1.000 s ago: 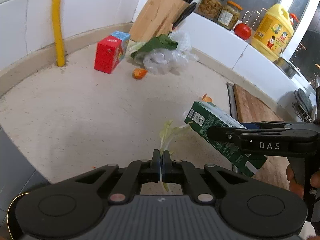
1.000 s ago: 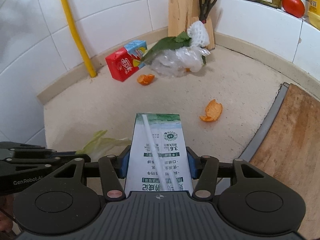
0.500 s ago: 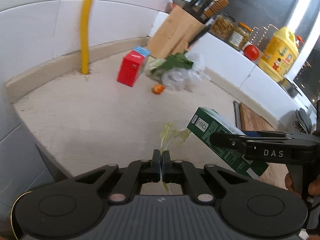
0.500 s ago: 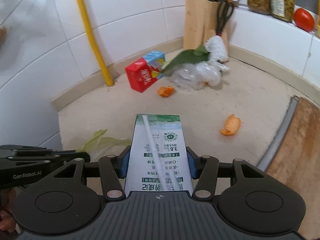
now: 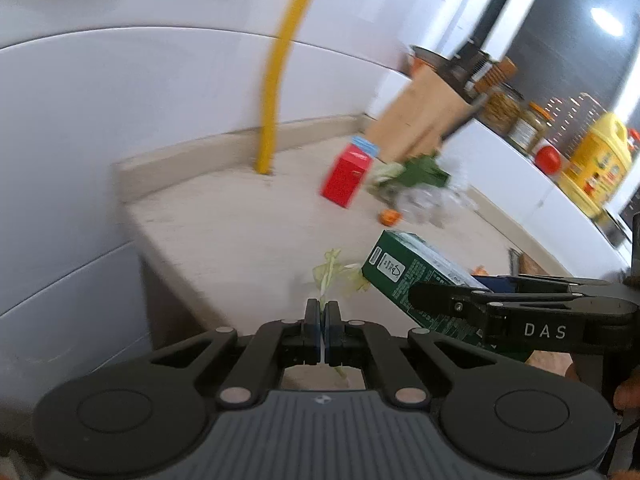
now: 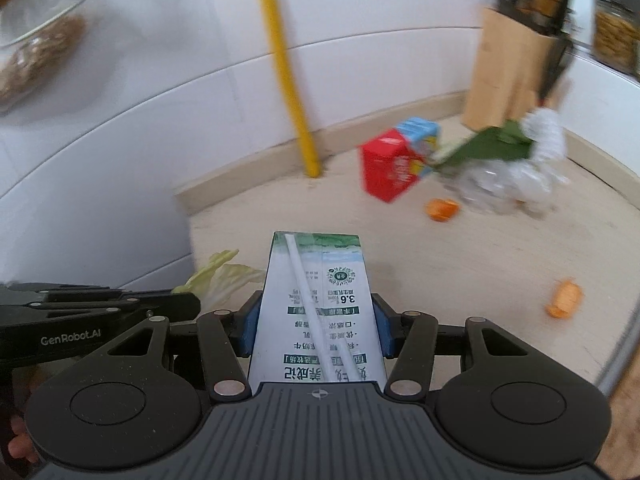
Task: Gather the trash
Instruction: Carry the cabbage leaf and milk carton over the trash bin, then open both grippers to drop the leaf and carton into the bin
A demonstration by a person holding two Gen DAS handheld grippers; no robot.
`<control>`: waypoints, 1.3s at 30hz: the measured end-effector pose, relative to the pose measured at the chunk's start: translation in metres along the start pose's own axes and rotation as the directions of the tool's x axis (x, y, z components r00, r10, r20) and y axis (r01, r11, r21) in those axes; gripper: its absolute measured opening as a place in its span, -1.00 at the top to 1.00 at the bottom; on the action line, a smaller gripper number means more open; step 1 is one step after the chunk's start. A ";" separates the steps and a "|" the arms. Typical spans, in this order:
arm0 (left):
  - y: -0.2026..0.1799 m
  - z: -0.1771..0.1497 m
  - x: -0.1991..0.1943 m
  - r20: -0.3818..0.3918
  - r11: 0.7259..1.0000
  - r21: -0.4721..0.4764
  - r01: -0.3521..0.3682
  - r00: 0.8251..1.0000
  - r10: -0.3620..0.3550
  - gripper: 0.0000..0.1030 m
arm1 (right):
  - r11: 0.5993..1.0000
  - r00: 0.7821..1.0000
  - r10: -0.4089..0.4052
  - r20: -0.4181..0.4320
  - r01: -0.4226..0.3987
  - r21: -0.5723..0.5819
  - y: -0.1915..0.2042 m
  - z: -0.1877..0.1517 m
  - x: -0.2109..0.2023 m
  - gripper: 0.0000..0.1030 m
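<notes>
On my far left a yellow pipe [image 5: 276,92] runs down the white tiled wall to the back of the bench [image 5: 240,232]. My left hand-held gripper [image 5: 322,312] has its jaws pressed together, pinching a pale green lettuce leaf [image 5: 332,274] by its thin stem; the frilly, limp end sticks up past the fingertips, and a scrap of stem pokes out below them. The leaf hangs above the bench, near its front left corner.

Just right of it, my right hand-held gripper [image 6: 316,320] holds a milk carton [image 6: 316,304] about halfway open, blue pads clamped on the carton's two narrow sides. The carton is dark green on the side I see from the left wrist, and white with a green landscape band, printed characters and a wrapped straw stuck along its face from the right wrist. It points forward and down, clear of the bench, with its far end close beside the leaf.

Further back on the bench lies a red juice box [image 6: 390,170] with a blue top, tilted, touching a heap of crumpled clear plastic [image 6: 504,184] with a dark green leaf [image 6: 488,146] and white foam netting [image 6: 546,136] on top. An orange peel [image 6: 442,209] sits just in front of that heap, and a second peel [image 6: 564,298] lies well apart to the right. A wooden knife block [image 6: 512,76] stands behind the heap against the wall.
</notes>
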State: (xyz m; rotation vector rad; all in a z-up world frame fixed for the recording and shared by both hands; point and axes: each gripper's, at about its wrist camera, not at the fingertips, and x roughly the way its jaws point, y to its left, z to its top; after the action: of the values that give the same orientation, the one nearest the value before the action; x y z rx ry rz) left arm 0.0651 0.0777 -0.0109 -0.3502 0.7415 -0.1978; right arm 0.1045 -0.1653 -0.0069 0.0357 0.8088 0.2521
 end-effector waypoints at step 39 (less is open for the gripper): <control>0.143 -0.063 -0.051 -0.085 0.909 -0.250 -0.334 0.943 0.323 0.92 | 0.932 0.919 0.241 -0.312 -0.308 -0.189 0.166 -0.034 0.136 -0.21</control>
State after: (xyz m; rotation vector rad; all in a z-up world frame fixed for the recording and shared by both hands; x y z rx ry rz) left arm -0.0078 0.2096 -0.0768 -0.4663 0.8589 0.2158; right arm 0.1355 0.0255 -0.1063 -0.1127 1.0569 0.6323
